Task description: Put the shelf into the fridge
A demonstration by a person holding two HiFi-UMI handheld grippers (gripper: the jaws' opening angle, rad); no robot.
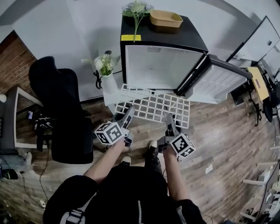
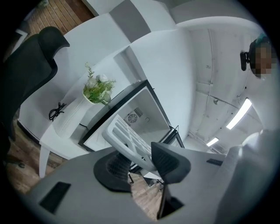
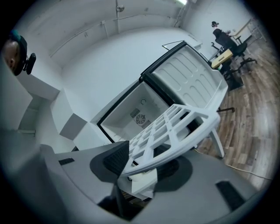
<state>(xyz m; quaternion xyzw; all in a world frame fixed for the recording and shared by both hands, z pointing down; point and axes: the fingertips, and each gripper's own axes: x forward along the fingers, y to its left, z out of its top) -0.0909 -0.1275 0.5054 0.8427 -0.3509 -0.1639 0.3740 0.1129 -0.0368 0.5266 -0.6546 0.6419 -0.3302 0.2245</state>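
A white grid shelf (image 1: 153, 105) hangs level in front of the black mini fridge (image 1: 162, 39), whose door (image 1: 218, 81) stands open to the right. The white fridge interior (image 1: 159, 66) is bare. My left gripper (image 1: 127, 117) is shut on the shelf's near left edge, and my right gripper (image 1: 169, 121) is shut on its near right edge. In the left gripper view the shelf (image 2: 127, 138) sits clamped between the pads (image 2: 168, 159). In the right gripper view the shelf (image 3: 170, 129) runs out toward the fridge interior (image 3: 140, 111).
A black office chair (image 1: 61, 109) stands at the left. A white side table (image 1: 111, 94) with a vase of flowers (image 1: 105, 65) is beside the fridge. On top of the fridge are a yellow tray (image 1: 165, 18) and flowers (image 1: 136, 8). Desks and chairs (image 1: 262, 83) stand at the right.
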